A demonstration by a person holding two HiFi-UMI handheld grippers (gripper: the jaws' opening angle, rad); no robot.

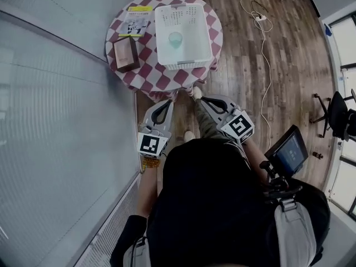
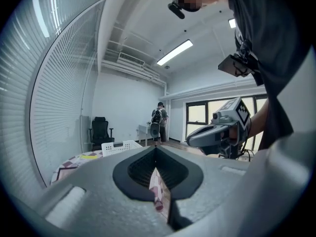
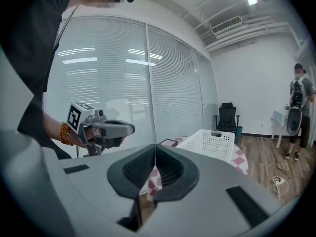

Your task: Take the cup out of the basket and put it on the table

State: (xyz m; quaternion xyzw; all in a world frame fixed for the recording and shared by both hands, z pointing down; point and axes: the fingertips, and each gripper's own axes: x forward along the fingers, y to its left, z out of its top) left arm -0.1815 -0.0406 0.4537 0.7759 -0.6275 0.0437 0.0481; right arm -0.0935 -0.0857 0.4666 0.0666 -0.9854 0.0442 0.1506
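- Nearest the head camera is the person's dark shirt (image 1: 211, 204). Just beyond it, both tools point forward toward the round checkered tabletop (image 1: 161, 82).
- On my left hand-held gripper (image 1: 163, 105), its own view shows the jaw tips pressed together with nothing between them.
- On my right hand-held gripper (image 1: 204, 101), the tips also meet and it holds nothing.
- The cup (image 1: 176, 39) stands on the floor of the white basket (image 1: 159, 38), roughly mid-basket. It is straight ahead of both grippers and well apart from them.
- I see the cup's round mouth from above, so I judge it upright, with its long axis vertical and its opening facing up.
- Neither gripper view shows the cup, because the near basket wall hides it.
- The two grippers look almost equally far from the cup. My left lines up more directly with it, while my right would come in from the cup's right side, so I judge the left marginally nearer.
- To my eye the next move turns on height. The jaws have to spread, pass over the basket wall, and come down along that vertical axis onto the cup.
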